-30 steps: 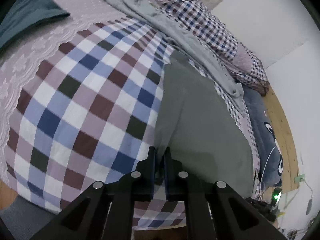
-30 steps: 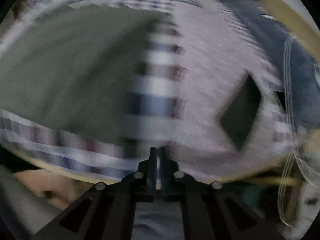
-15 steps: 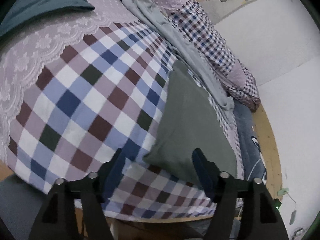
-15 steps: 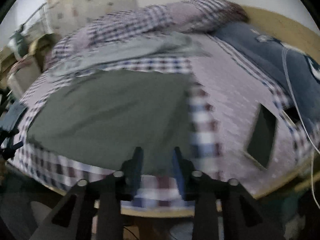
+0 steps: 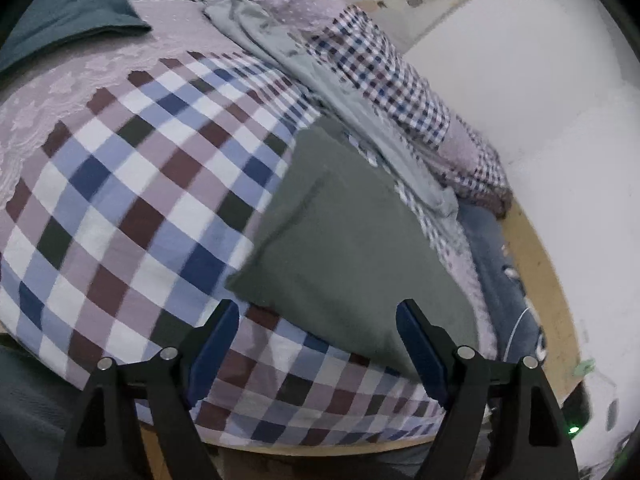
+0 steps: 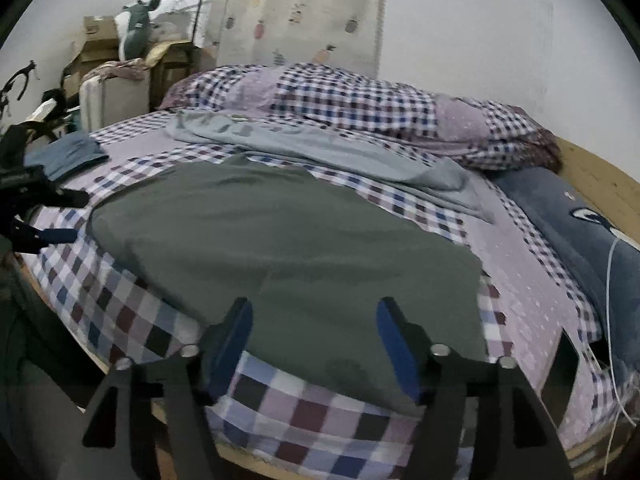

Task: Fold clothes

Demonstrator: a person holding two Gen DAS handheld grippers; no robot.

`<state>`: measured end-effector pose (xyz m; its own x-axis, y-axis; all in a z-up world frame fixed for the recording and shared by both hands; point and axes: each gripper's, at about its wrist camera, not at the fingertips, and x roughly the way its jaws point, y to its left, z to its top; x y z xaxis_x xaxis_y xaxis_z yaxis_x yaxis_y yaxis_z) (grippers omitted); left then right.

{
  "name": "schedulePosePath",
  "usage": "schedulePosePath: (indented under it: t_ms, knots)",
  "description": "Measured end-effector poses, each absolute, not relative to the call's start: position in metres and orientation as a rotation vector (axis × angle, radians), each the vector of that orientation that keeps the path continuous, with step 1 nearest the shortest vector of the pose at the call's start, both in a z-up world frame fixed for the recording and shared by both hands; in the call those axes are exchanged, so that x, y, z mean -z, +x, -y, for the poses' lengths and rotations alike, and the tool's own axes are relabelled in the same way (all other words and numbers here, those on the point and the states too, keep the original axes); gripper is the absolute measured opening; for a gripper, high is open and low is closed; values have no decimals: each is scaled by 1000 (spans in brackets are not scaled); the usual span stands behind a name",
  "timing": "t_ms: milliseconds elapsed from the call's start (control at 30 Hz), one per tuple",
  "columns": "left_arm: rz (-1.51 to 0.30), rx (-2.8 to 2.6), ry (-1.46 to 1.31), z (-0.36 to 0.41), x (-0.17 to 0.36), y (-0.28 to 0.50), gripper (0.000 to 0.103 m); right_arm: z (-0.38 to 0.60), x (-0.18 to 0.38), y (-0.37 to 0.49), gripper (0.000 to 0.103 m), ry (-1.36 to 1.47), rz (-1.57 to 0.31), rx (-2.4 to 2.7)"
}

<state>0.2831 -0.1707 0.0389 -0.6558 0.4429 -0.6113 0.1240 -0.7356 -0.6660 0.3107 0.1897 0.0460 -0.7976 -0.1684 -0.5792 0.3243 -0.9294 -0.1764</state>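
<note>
A grey-green garment [image 6: 280, 248] lies folded flat on the checkered bed; it also shows in the left wrist view as the grey-green garment [image 5: 352, 248]. My left gripper [image 5: 318, 344] hangs open just off the garment's near corner, holding nothing. Over the bed's front edge my right gripper [image 6: 314, 340] is open and empty, with the garment's near edge showing between its fingers. The left gripper also appears at the left edge of the right wrist view [image 6: 44, 216]. Behind the folded piece a light grey garment [image 6: 320, 148] lies spread and wrinkled.
A folded teal garment [image 5: 68, 16] lies at the far left of the bed. A checkered quilt [image 6: 360, 104] is bunched along the wall. A dark blue pillow [image 6: 580, 232] and a white cable [image 6: 610, 280] sit at the right. Boxes [image 6: 100, 48] stand beyond the bed.
Both grippers went from shut to open and drew back from the grey-green garment, which now lies released on the bed. The right view has lifted and cleared of blur.
</note>
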Motion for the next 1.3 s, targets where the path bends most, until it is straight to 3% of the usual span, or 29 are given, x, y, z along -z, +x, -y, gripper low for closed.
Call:
schedulePosePath:
  t_ms: [333,433,800,1300]
  knots:
    - [767,-2564,-1249,126,-37,274,85,-165,-40,311,76,823,-433,2671]
    - [768,-2552,-1252,126,-35,272,85,-156,-36,311,77,831,-460,2652]
    - [908,-2475,-1234,137,-25,263,85,-130,-19,312,78,828,-594,2610]
    - [1285,-2182,-1151,160,-10,251,87,-76,-4,332,79,609,-891,2562]
